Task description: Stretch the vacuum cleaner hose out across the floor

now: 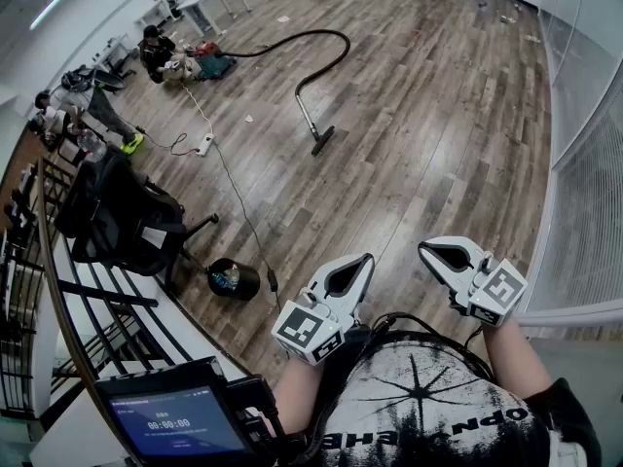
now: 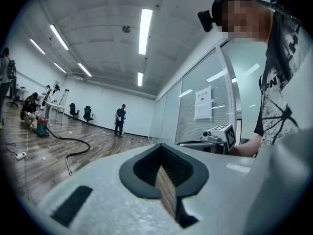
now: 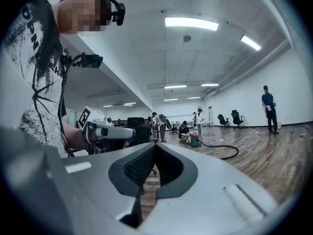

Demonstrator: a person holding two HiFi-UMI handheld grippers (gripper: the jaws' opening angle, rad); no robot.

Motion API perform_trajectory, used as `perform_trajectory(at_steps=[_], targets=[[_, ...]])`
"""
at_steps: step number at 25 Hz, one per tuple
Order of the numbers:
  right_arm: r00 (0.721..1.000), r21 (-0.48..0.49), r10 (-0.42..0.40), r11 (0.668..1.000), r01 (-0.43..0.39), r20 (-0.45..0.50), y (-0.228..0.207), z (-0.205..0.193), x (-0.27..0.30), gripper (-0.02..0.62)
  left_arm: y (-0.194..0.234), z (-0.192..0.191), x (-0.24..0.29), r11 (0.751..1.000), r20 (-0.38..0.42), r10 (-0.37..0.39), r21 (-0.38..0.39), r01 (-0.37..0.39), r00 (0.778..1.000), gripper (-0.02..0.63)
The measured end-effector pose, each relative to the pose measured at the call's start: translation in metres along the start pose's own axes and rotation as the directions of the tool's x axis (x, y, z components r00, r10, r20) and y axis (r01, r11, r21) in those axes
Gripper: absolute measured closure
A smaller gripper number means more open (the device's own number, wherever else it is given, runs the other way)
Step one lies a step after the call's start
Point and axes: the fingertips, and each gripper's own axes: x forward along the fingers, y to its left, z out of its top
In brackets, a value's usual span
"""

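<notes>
Wood floor (image 1: 438, 115) runs far, and the hose (image 1: 302, 34) lies curled far off. Left claw (image 1: 364, 262) and right claw (image 1: 429, 252) are pressed together, empty. Feet may catch the cord (image 1: 238, 202)

black-white printed t-shirt (image 1: 428, 407); black cables (image 1: 414, 315); white left gripper (image 1: 364, 261), right gripper (image 1: 426, 249); marker cubes (image 1: 307, 331).

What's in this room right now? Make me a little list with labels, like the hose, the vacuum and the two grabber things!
Place: big room with a wooden floor
Hose: black, lying in a curve on the floor, far from both grippers
Vacuum cleaner: at the hose's far end, beside a crouching person
Left gripper: shut, holding nothing
Right gripper: shut, holding nothing
Job so far: hose not yet stretched out
</notes>
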Motion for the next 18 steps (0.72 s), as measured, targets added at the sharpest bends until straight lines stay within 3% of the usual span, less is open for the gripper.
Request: perform_trajectory(at_steps=[9, 13, 18], targets=[[1.0, -0.006, 0.01, 1.0, -0.01, 0.003, -0.003, 0.003, -0.003, 0.589, -0.003, 0.0, 0.005, 1.0, 0.0, -0.009, -0.019, 0.009, 1.0, 0.604], [0.998, 0.05, 0.038, 0.998, -0.041, 0.052, -0.003, 0.009, -0.006, 0.588, -0.002, 0.0, 0.007, 1.0, -0.008, -0.01, -0.016, 0.01, 1.0, 0.604], [0.995, 0.054, 0.055, 0.997, -0.06, 0.083, -0.003, 0.004, -0.011, 0.588, -0.004, -0.005, 0.006, 1.0, -0.02, -0.013, -0.022, 0.013, 1.0, 0.604]])
